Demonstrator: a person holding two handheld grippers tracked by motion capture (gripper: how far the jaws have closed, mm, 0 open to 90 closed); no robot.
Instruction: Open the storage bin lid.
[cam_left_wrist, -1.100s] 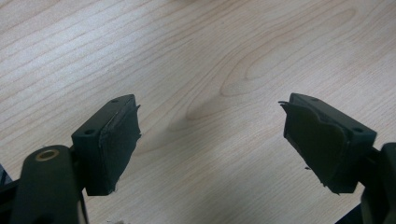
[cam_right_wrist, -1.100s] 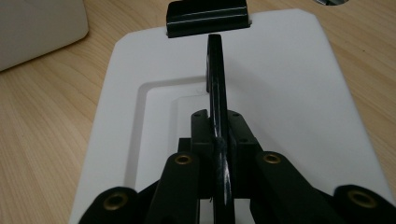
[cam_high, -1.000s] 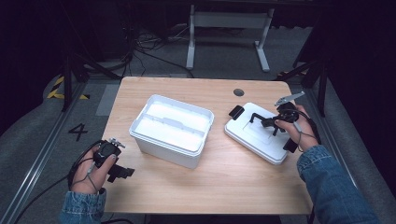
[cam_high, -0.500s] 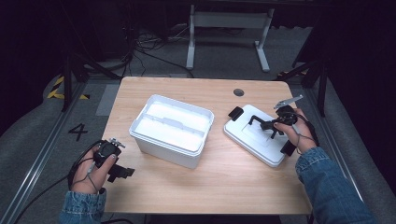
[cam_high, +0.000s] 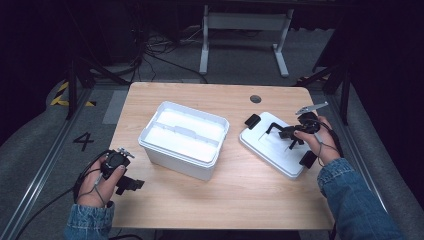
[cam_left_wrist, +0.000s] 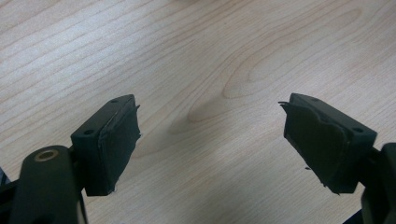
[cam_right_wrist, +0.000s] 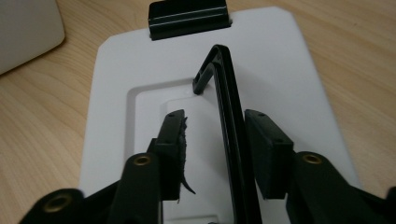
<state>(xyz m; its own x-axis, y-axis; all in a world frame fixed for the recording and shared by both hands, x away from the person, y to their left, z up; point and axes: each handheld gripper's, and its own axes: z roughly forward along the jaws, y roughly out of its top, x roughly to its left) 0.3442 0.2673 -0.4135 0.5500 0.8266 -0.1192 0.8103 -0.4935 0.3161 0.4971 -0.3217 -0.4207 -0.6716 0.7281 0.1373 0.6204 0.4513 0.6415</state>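
A white lid (cam_high: 270, 150) lies flat on the right side of the table, with a black latch (cam_high: 252, 121) at its far end and another (cam_high: 307, 159) at its near end. Its thin black handle (cam_right_wrist: 224, 88) stands raised from the lid (cam_right_wrist: 280, 56). My right gripper (cam_high: 291, 134) is open with a jaw on each side of this handle. In the right gripper view (cam_right_wrist: 215, 115) the handle runs close to the right pad, with a gap to the left pad. My left gripper (cam_high: 126, 183) rests open at the near left, holding nothing (cam_left_wrist: 210, 121).
An open white bin (cam_high: 185, 137) with an inner divider stands mid-table, left of the lid; its corner (cam_right_wrist: 23, 28) shows beside the lid. The wooden table (cam_high: 240, 195) has a round grommet hole (cam_high: 255, 98) at the back. The far latch (cam_right_wrist: 188, 13) lies ahead of the right jaws.
The right hand has shifted only slightly over the lid. The left hand has stayed put.
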